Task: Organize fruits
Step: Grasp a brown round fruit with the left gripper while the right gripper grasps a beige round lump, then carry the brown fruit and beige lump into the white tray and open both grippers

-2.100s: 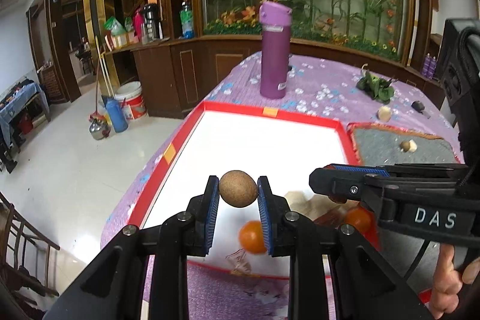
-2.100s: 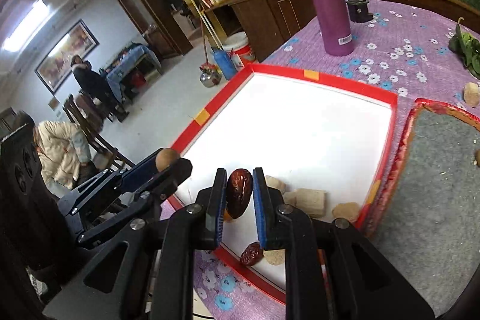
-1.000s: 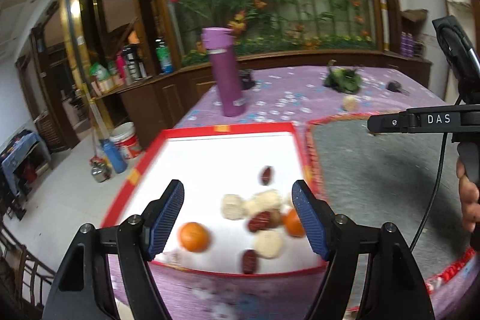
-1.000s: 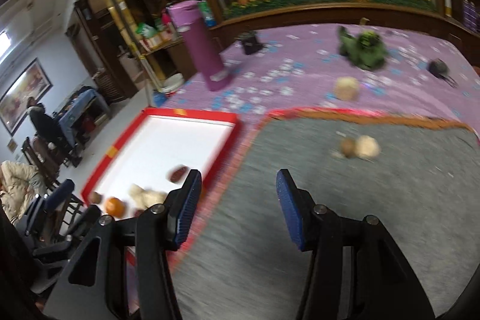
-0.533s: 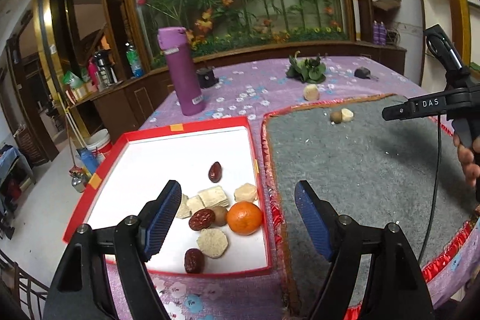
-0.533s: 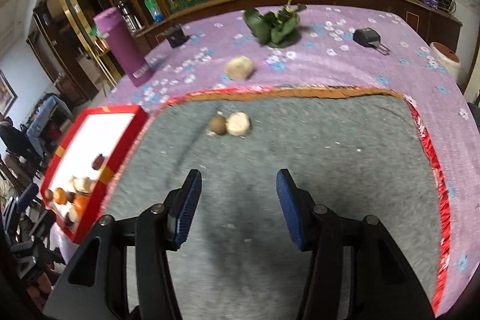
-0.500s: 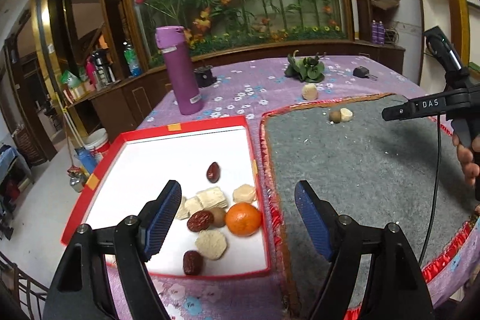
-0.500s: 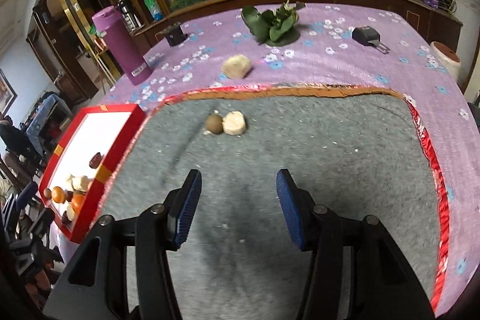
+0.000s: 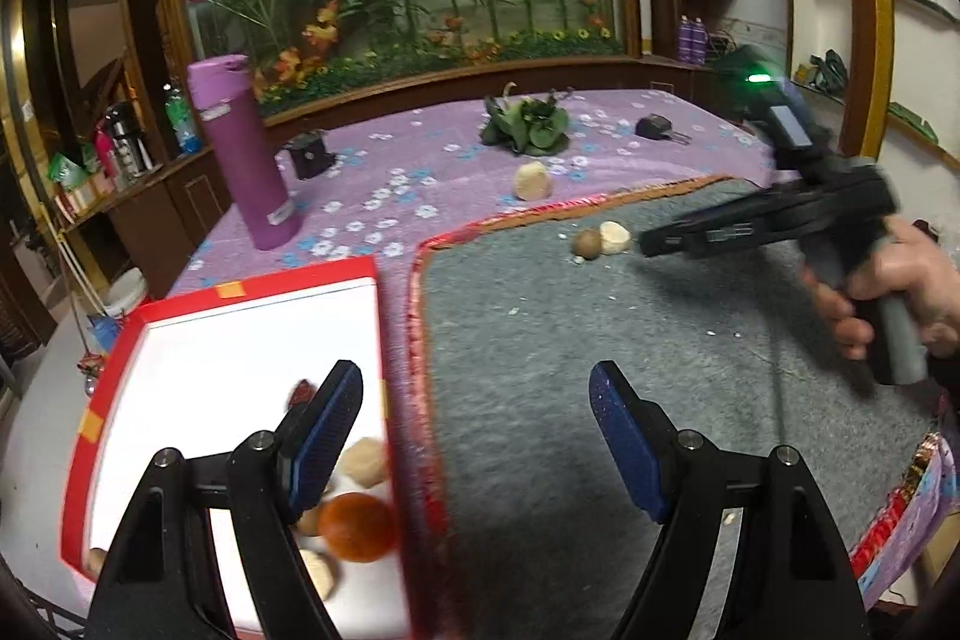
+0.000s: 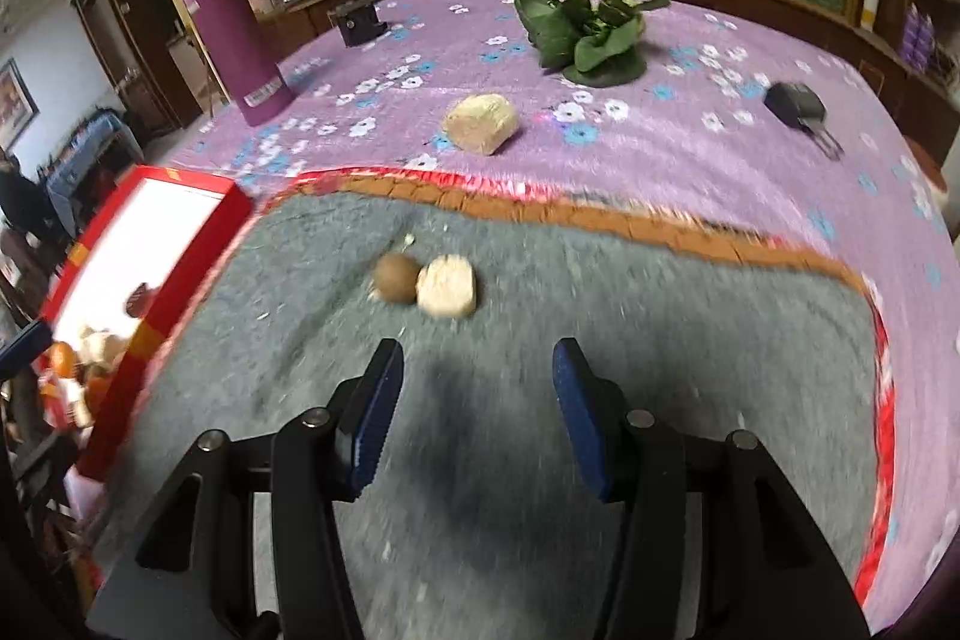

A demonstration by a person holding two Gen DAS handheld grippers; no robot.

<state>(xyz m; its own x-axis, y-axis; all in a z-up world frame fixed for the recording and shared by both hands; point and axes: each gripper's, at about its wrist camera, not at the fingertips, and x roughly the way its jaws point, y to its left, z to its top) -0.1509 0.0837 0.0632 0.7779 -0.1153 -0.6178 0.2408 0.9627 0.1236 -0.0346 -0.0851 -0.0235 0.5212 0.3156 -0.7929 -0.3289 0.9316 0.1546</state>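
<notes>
Fruits: brown ball (image 10: 396, 278) touching pale chunk (image 10: 447, 286) on grey mat (image 10: 600, 292), 12 o'clock of right gripper (image 10: 474, 409), wide, empty. Left gripper (image 9: 474, 436) wide, empty. Orange (image 9: 357, 527) in red tray (image 9: 264, 283). Bottle label unreadable.

Readable text: none can be made out in either view.
Purple bottle (image 10: 231, 34): a white label is seen near the base, but its print is too small to be read.
Right gripper (image 9: 651, 244): a marking is seen on the side of its body in the left wrist view, blurred beyond reading.
</notes>
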